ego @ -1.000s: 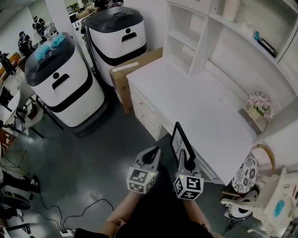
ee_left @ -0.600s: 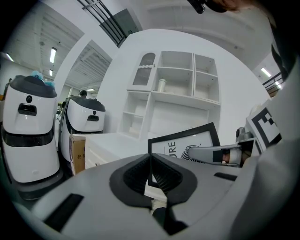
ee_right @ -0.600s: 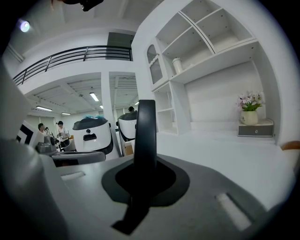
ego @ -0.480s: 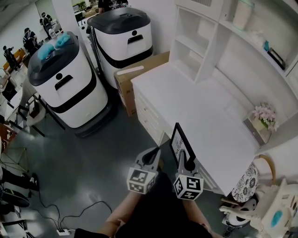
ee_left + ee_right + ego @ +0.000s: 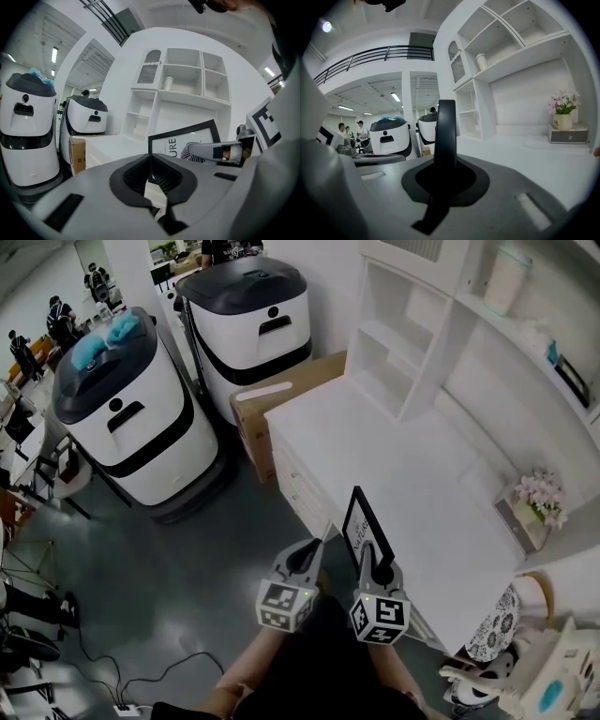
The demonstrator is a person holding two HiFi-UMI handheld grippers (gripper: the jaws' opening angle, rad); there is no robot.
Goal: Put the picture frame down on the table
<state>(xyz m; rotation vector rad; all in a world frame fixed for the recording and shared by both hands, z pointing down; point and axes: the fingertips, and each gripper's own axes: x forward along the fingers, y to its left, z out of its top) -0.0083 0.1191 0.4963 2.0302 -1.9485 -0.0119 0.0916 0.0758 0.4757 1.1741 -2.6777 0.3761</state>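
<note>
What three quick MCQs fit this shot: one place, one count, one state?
1. Where are the flowers?
A. on the cardboard box
B. on the floor
C. at the table's right end

2. How many white-and-black machines stand left of the table?
A. one
B. two
C. four

3. The picture frame is:
A. upright in the right gripper
B. flat on the table
C. on the floor

Key:
1 C, the head view shows them by the wall at that end.
2 B, two stand side by side.
3 A, the right gripper view shows the jaws closed on its edge.
</note>
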